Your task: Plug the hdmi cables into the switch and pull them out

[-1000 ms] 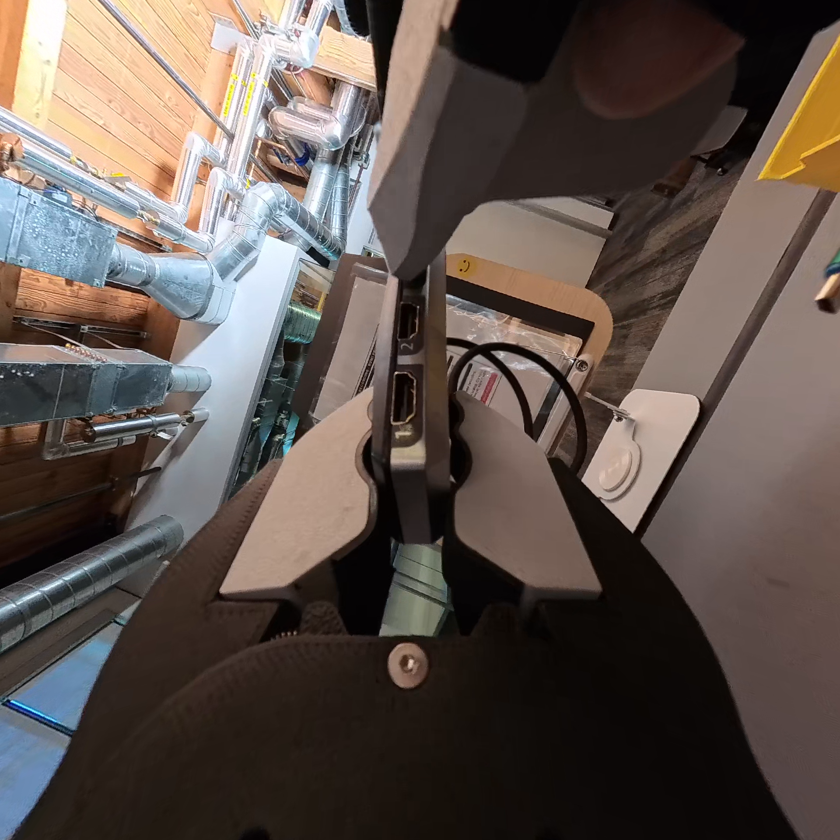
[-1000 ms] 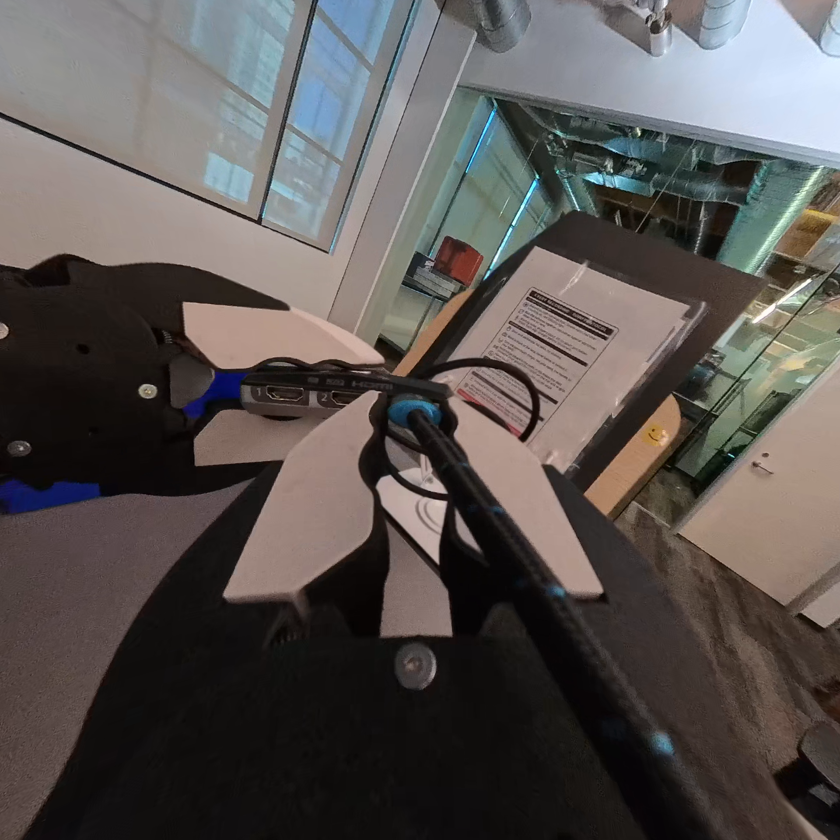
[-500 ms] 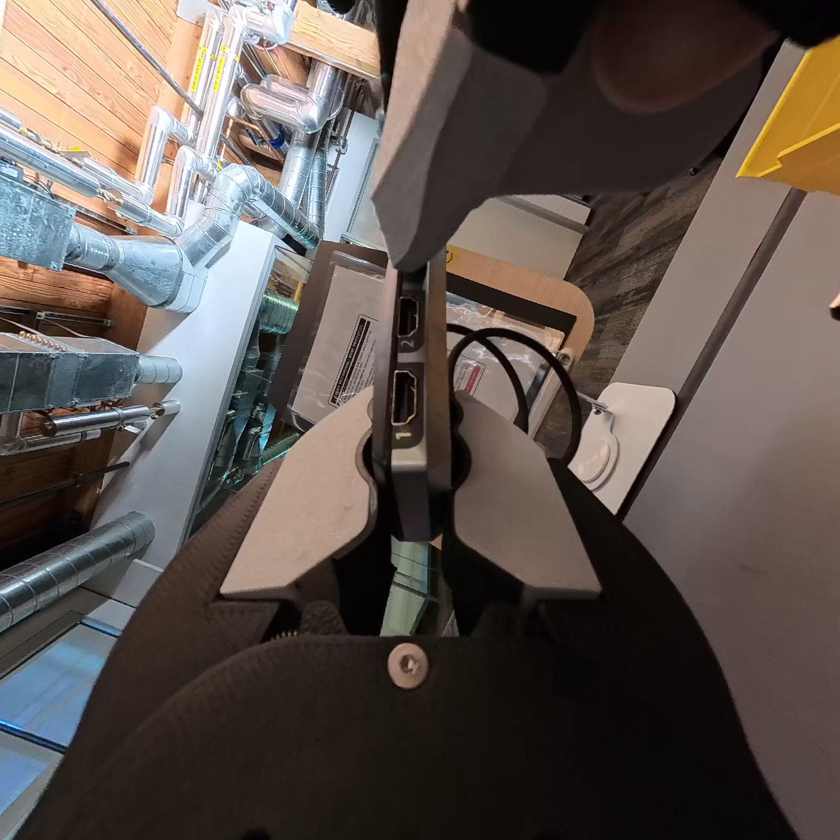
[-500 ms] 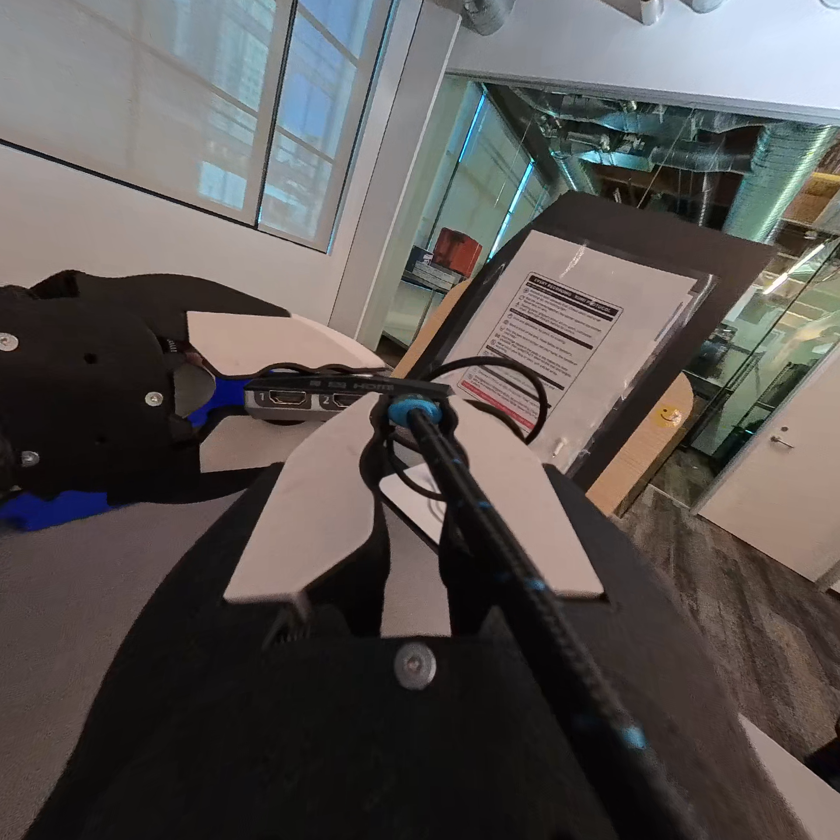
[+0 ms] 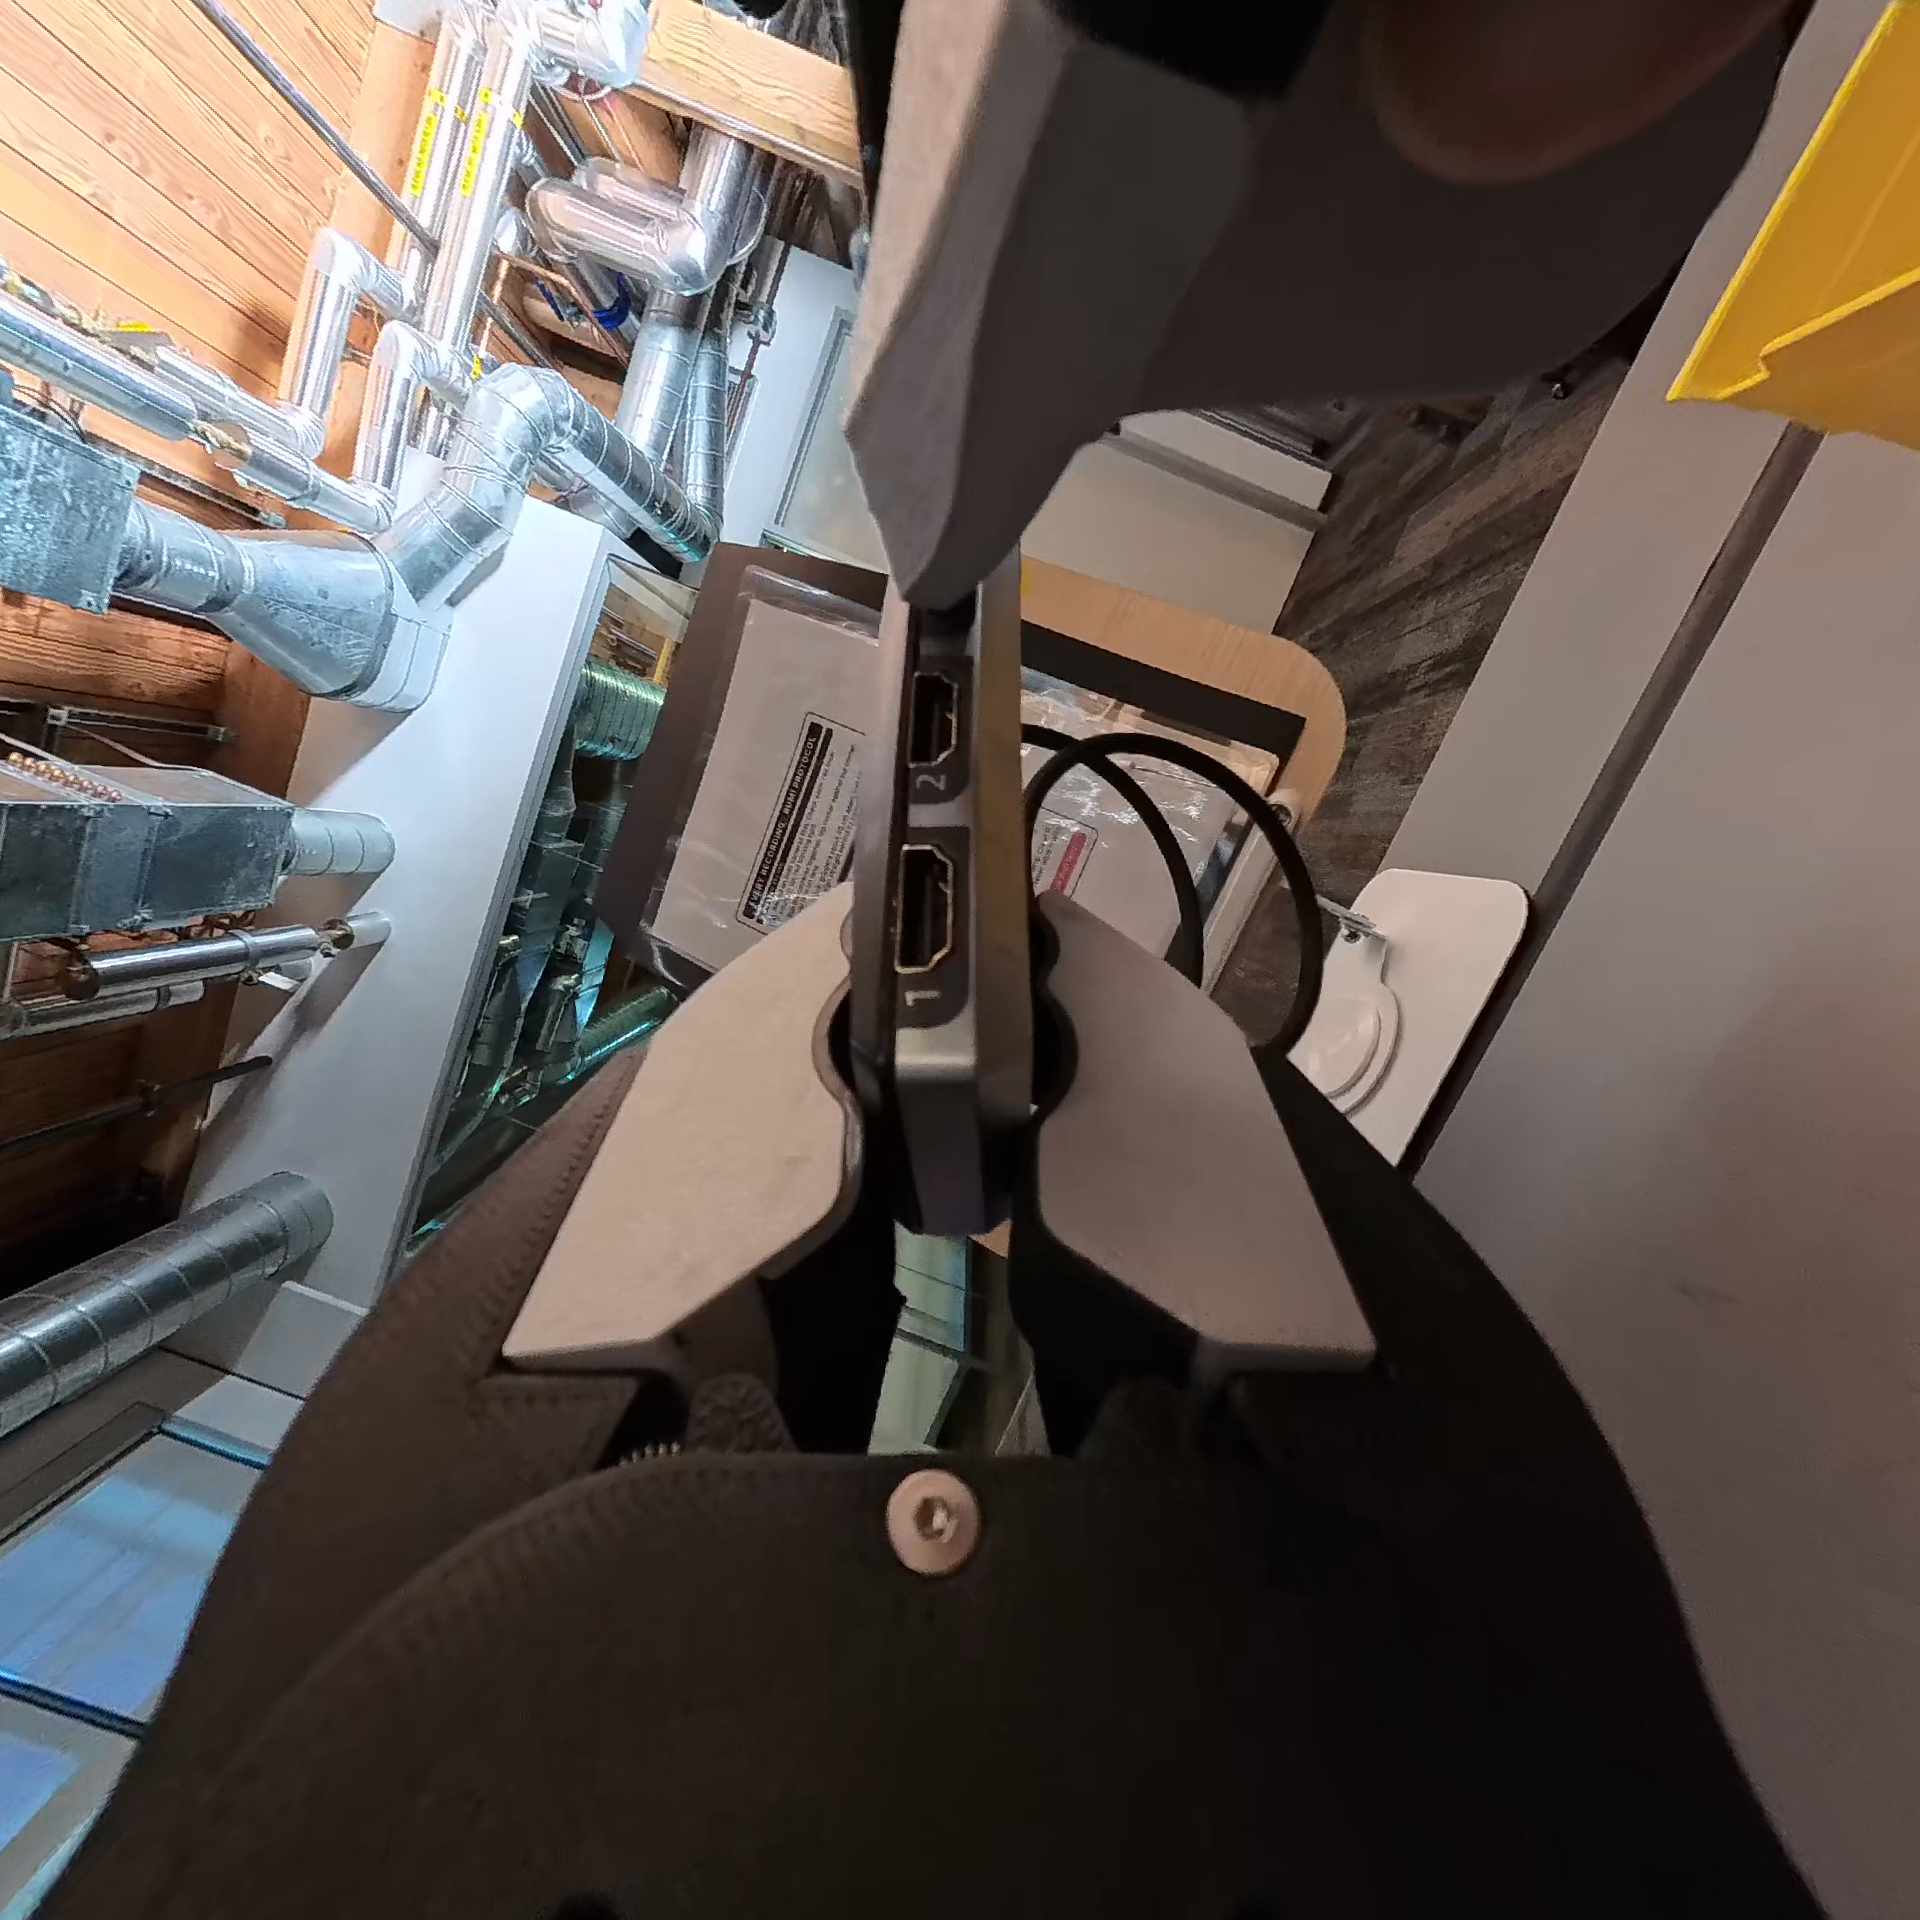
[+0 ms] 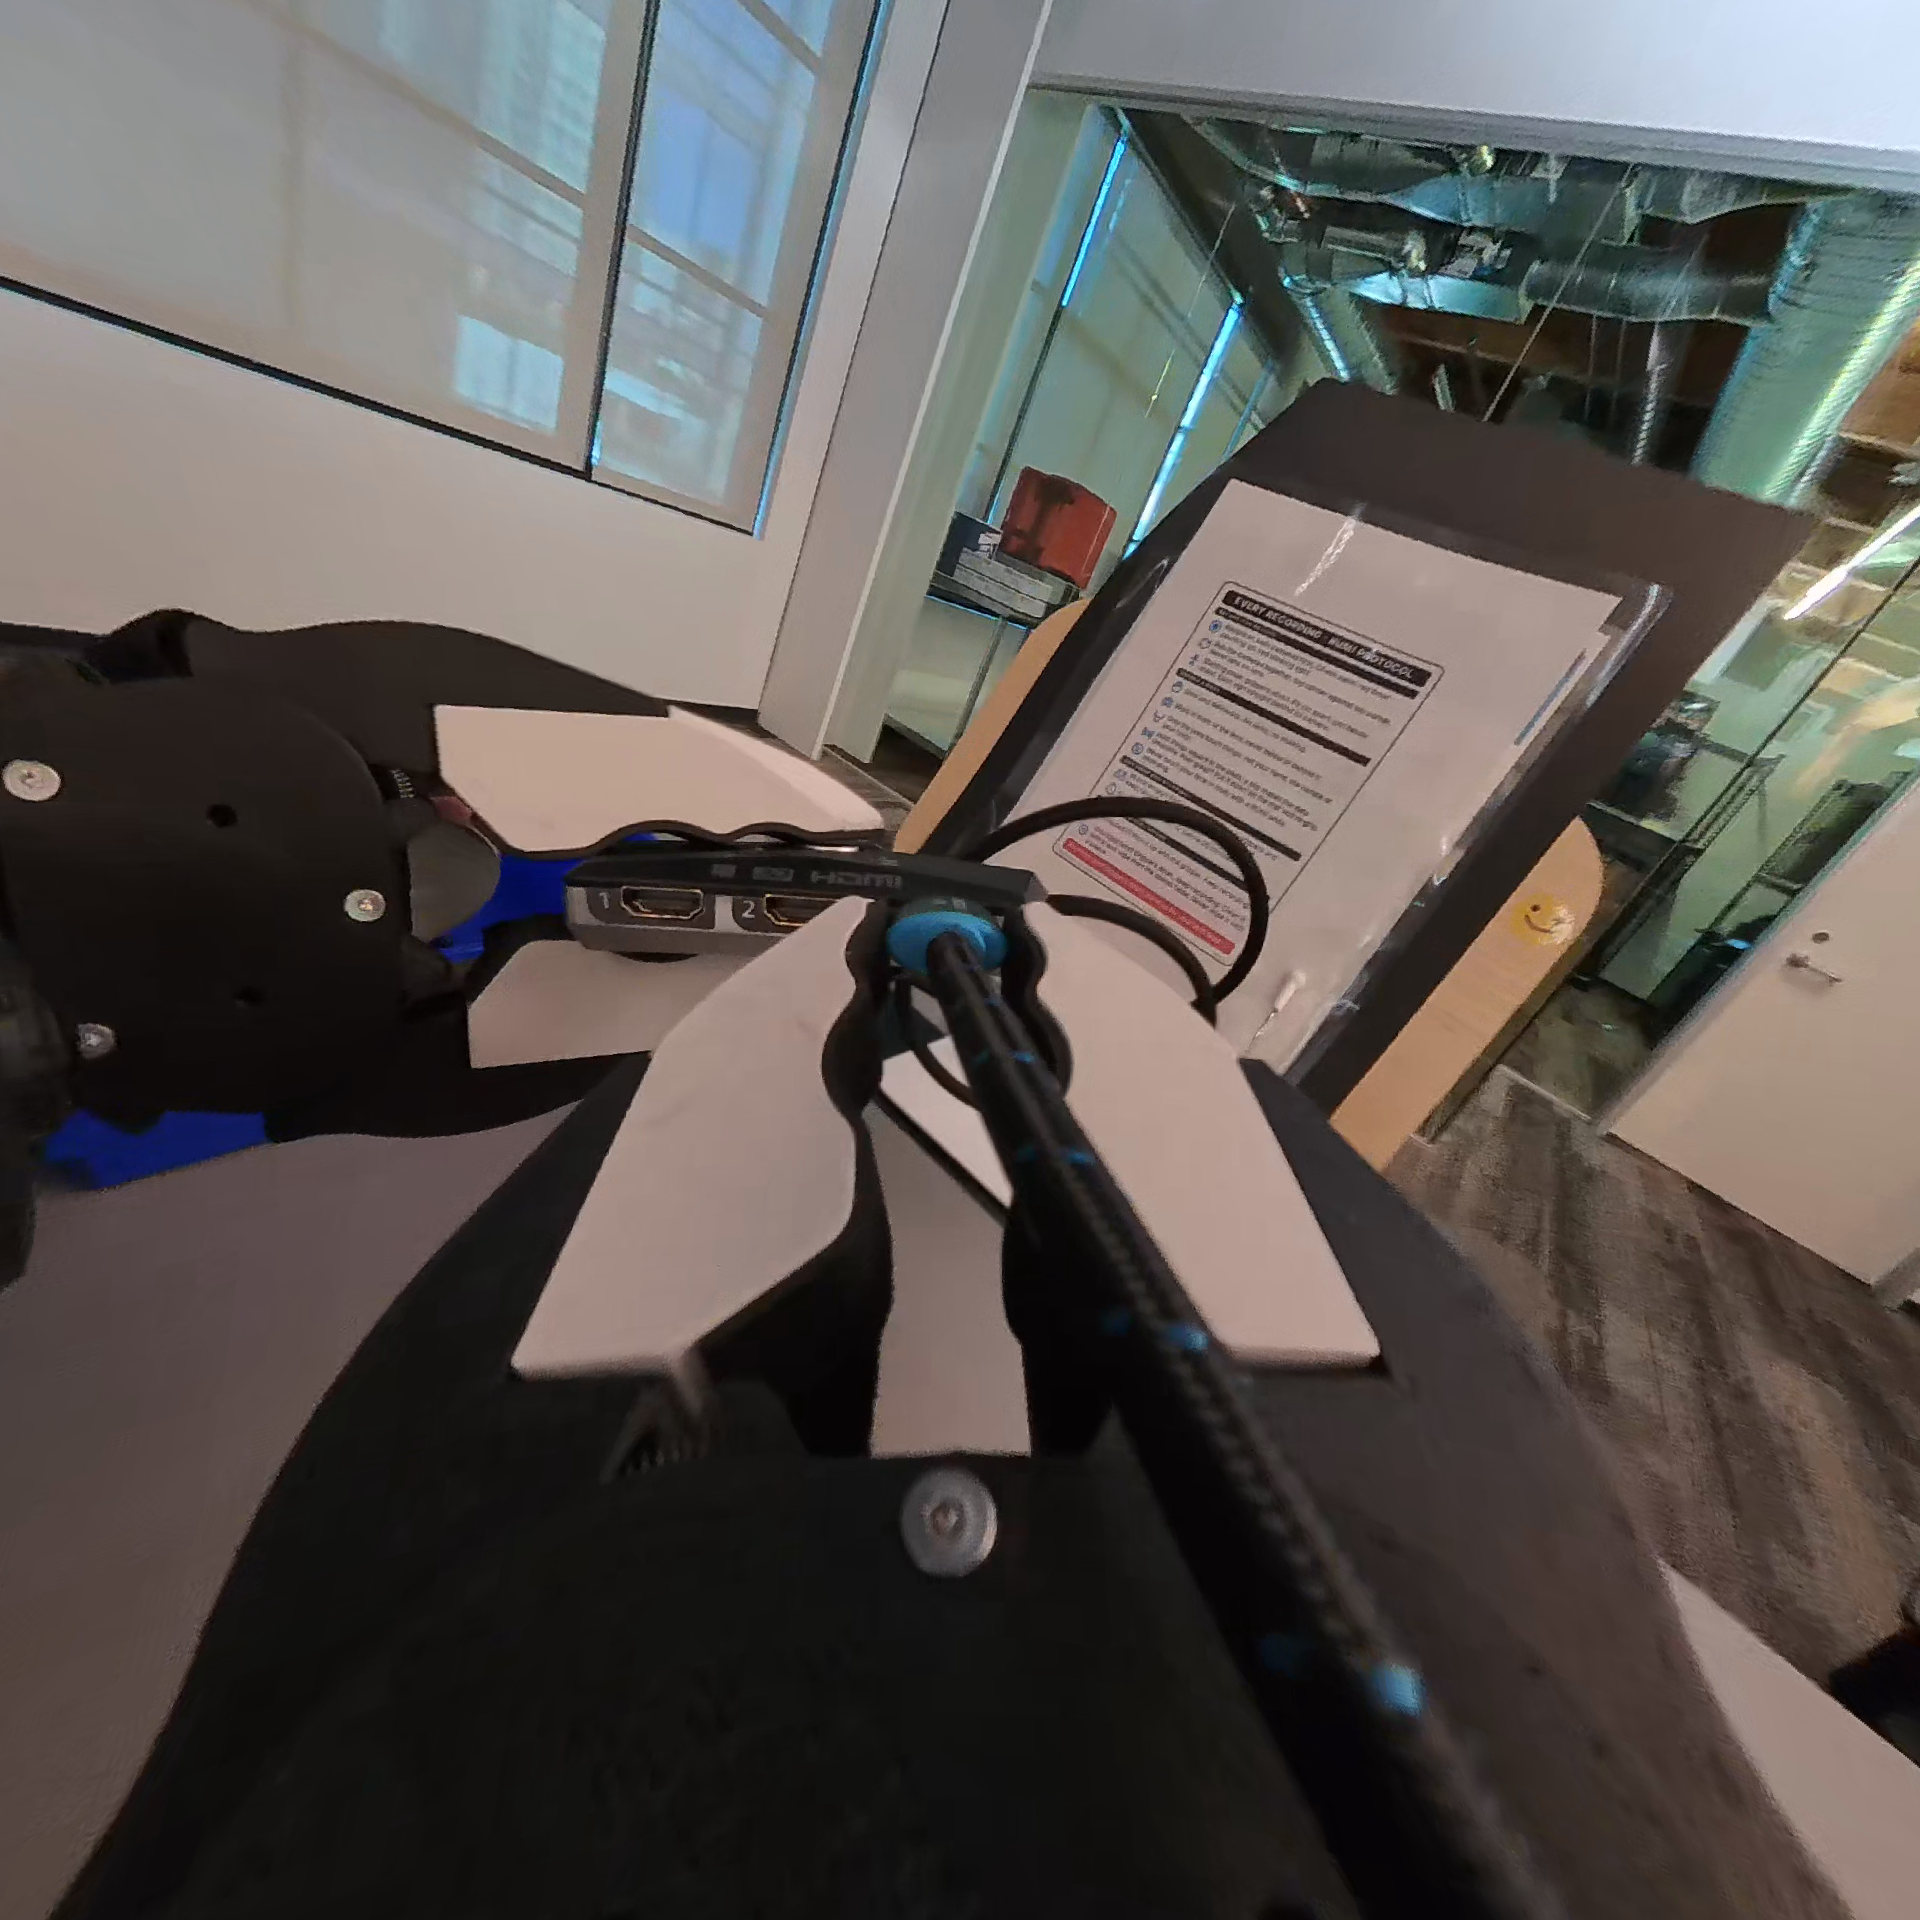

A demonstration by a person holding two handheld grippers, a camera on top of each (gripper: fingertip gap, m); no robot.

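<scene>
Right wrist view: right claw (image 6: 940, 961) clamped on cable (image 6: 1081, 1174), left claw (image 6: 665, 883) on switch (image 6: 727, 904).

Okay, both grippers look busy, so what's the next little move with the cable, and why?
Probably slide the right gripper slightly left and push the braided HDMI cable into an empty port. The left gripper clamps the switch, both visible ports are empty, and the plug sits just right of the second one.

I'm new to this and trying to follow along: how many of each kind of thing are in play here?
Grippers: 2 (left, right)
HDMI switch: 1
Empty ports on it: 2
Braided HDMI cable: 1
Thin black attached cable: 1
Total: 7
</scene>
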